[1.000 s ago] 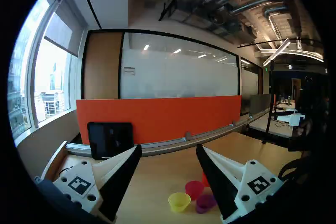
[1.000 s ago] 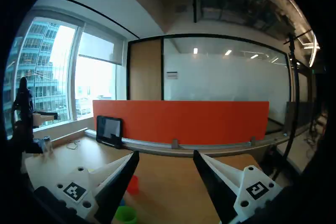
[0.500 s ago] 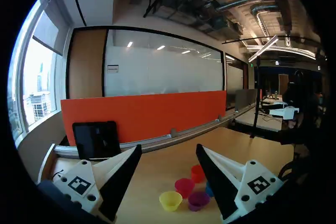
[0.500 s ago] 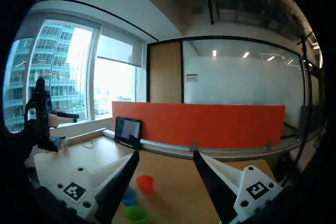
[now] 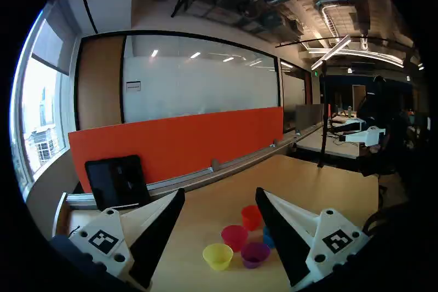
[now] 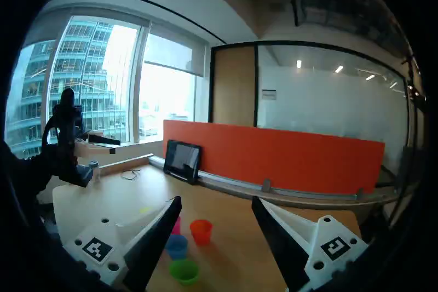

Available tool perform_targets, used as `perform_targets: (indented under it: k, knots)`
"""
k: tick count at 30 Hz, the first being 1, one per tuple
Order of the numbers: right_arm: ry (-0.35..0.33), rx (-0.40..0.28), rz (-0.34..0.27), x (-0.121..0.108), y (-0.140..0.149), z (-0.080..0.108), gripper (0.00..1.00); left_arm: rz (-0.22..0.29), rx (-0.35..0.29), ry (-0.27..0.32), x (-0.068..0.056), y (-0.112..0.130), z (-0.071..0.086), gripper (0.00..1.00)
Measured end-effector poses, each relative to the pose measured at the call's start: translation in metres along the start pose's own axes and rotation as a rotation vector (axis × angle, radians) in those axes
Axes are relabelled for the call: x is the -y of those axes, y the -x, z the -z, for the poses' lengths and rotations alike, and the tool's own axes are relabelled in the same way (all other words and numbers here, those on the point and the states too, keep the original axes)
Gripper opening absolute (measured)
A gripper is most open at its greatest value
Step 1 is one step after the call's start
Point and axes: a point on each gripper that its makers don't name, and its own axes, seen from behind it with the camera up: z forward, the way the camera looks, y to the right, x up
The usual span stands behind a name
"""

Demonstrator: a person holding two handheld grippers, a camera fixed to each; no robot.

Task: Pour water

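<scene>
In the left gripper view, the left tool (image 5: 219,190) is seen held wide open above the worktop (image 5: 317,179), with nothing gripped between its two fingers. Five cups are counted on the wood below and ahead of it, set close together. A yellow cup (image 5: 218,255) is placed nearest, with a purple cup (image 5: 254,253) just beside it. A pink cup (image 5: 234,235) is set behind these, and a red cup (image 5: 251,216) farther back. A blue cup (image 5: 266,236) is partly hidden by the right-hand finger. All are stood upright; whether anything is held in them cannot be told. One dark tablet (image 5: 116,181) is propped at the back of the worktop against one long orange divider (image 5: 186,141).

In the right gripper view, the right tool (image 6: 216,199) is likewise spread wide, and nothing is clasped by it. Four cups are counted here, low and left of the gap between the fingers. The red cup (image 6: 201,230) is farthest back, the blue cup (image 6: 176,245) is nearer, and a green cup (image 6: 184,271) is nearest. The pink cup (image 6: 176,225) is mostly covered by the left-hand finger. The cups are grouped near one another on the worktop (image 6: 235,248), apart from both fingers. The tablet (image 6: 183,159) is seen leaning at the left end of the orange divider (image 6: 284,155). One small clear container (image 6: 94,171) is stood near the worktop's far left edge, below a large window (image 6: 82,84).
</scene>
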Motion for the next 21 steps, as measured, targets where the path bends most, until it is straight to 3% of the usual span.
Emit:
perform_targets:
  k: [11,21]
  knots:
    - [-0.077,0.064,-0.005,0.018,0.016,0.003,0.99,-0.023,0.054,0.046,-0.009,0.016,-0.004,0.96]
    - [-0.137,0.15,0.029,0.03,0.047,0.008,0.99,-0.011,0.103,0.098,-0.02,0.029,-0.014,0.96]
